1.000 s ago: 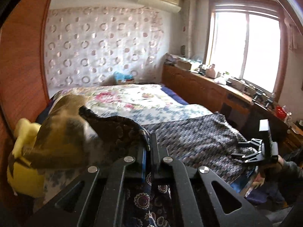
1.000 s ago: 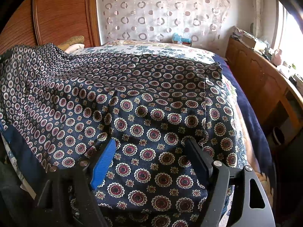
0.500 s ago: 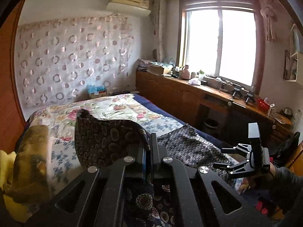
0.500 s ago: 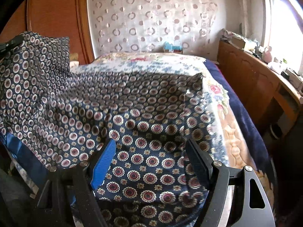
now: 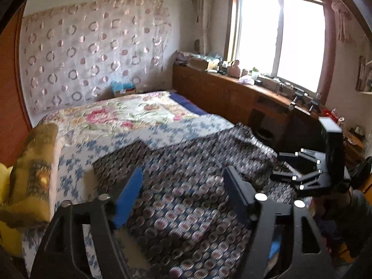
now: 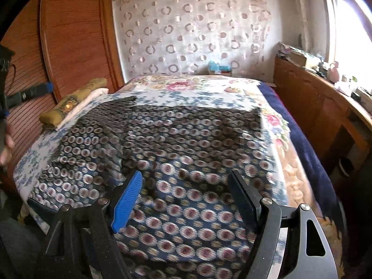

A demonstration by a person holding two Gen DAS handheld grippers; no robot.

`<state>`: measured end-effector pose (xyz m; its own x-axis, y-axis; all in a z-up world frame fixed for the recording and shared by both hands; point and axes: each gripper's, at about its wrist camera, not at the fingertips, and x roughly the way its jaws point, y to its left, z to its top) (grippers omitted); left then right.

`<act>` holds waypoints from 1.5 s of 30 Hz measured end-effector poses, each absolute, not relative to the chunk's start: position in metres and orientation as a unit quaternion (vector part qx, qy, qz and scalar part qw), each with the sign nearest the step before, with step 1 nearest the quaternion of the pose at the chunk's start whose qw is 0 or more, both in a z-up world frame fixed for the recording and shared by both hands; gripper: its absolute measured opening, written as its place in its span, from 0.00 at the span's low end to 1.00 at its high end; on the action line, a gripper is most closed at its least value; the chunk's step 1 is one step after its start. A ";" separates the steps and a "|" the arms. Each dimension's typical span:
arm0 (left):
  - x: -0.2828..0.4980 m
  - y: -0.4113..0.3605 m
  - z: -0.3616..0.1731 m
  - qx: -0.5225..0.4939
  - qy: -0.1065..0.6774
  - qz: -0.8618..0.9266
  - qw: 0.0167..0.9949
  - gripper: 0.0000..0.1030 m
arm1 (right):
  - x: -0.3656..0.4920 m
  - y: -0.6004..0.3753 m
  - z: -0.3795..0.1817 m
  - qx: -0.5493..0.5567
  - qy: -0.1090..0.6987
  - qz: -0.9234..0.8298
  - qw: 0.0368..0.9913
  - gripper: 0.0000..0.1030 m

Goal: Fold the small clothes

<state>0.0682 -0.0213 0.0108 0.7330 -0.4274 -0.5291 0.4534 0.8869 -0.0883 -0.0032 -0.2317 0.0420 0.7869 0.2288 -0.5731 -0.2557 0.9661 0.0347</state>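
A dark navy garment with a round medallion print [image 5: 186, 186] lies spread flat on the near end of the bed; it also shows in the right wrist view [image 6: 176, 153]. My left gripper [image 5: 183, 183] is open and empty, hovering above the garment's left part. My right gripper [image 6: 186, 186] is open and empty above the garment's near edge. The right gripper also shows at the right of the left wrist view [image 5: 283, 165]. One fingertip [image 6: 44, 88] of the left gripper shows at the left of the right wrist view.
The bed carries a floral quilt [image 5: 121, 118]. A folded yellow-brown cloth [image 5: 34, 162] lies at the bed's left edge beside a wooden wardrobe [image 6: 69, 34]. A long wooden cabinet [image 5: 232, 93] with clutter runs under the window on the right.
My left gripper has opened and let go of the garment's corner. The lifted cloth has dropped and now lies flat on the bed. My right gripper stays open.
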 end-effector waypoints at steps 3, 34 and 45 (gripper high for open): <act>0.064 -0.010 0.000 0.027 0.285 -0.217 0.933 0.73 | 0.010 -0.219 0.044 -0.032 0.299 0.144 0.943 0.75; 0.053 0.016 -0.049 0.010 0.326 -0.177 0.929 0.73 | 0.137 -0.150 0.023 -0.049 0.379 0.289 0.878 0.04; 0.052 -0.002 -0.045 0.014 0.323 -0.202 0.925 0.73 | 0.077 -0.221 0.050 -0.052 0.332 0.233 0.912 0.03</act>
<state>0.0525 -0.0016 -0.0454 0.7101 -0.3642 -0.6027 0.3824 0.9181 -0.1042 0.0772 -0.2211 0.0501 0.6707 0.3906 -0.6306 -0.4600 0.8859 0.0595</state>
